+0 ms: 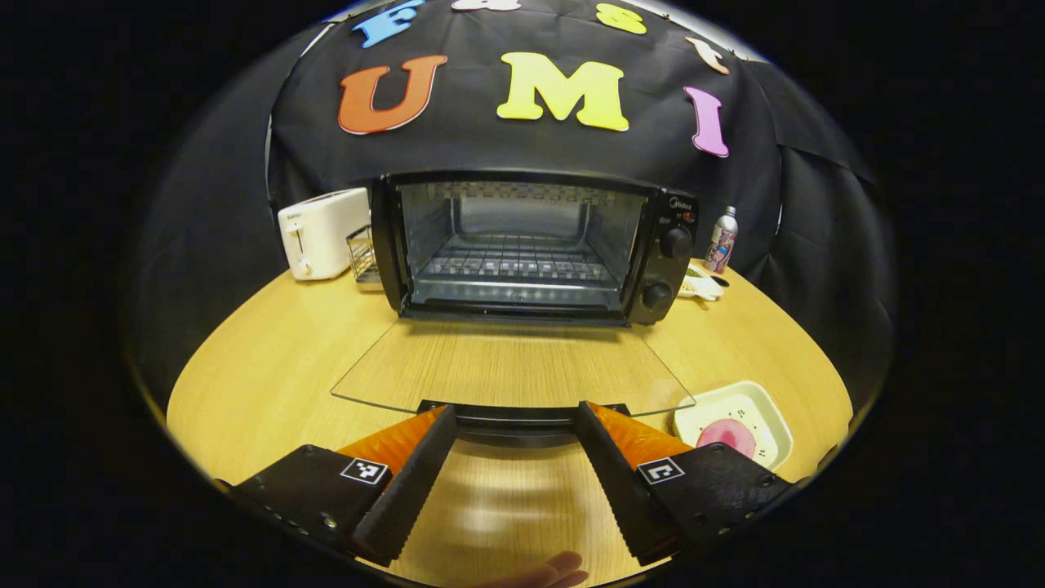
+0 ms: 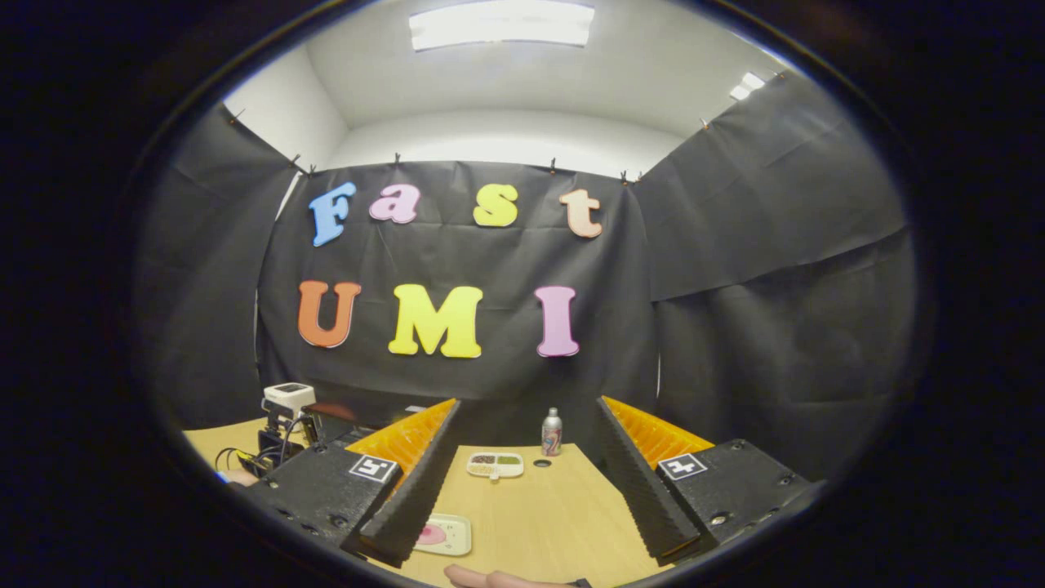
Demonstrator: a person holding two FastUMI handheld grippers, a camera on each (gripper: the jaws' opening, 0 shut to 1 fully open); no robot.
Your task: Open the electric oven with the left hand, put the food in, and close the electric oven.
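The black electric oven (image 1: 522, 245) stands at the back of the wooden table with its cavity and wire shelf exposed. Its glass door (image 1: 506, 367) lies folded down flat, and the dark handle (image 1: 514, 425) points toward me. My left gripper (image 1: 514, 412) is open, one finger on each side of the handle's middle and not pressing on it. The food, a pink round piece (image 1: 725, 437), rests on a cream plate (image 1: 767, 408) to the right of the door. In the right gripper view my right gripper (image 2: 529, 404) hangs open and empty above the table, with the plate (image 2: 459, 535) and its pink food (image 2: 430, 536) low beside its left finger.
A white toaster (image 1: 322, 233) and a small wire rack (image 1: 363, 255) stand left of the oven. A bottle (image 1: 722, 239) and a small compartment dish (image 1: 702, 286) sit to its right; the bottle (image 2: 552, 431) and the dish (image 2: 495, 464) lie ahead of the right gripper.
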